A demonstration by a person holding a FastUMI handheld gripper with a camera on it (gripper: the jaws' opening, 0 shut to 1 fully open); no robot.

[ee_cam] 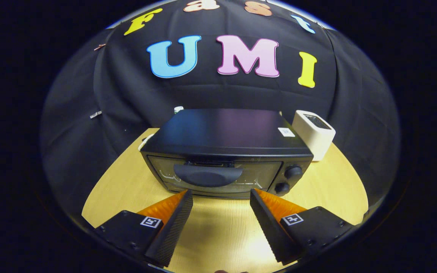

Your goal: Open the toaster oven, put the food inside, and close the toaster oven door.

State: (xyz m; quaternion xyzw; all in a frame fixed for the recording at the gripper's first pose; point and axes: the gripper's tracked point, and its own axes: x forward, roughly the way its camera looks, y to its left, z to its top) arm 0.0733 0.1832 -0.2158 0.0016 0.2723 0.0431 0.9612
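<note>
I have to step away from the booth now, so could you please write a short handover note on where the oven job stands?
Gripper: open, holding nothing, fingers spread just short of the oven front.
Oven: on the table, door shut, handle just ahead of the fingers, two knobs beside the door.
White box: behind the oven, next to its knob side.
Food: I cannot point to any from here.
Done: nothing yet.
Left: pull the door open by the handle, put the food inside, close the door.
</note>
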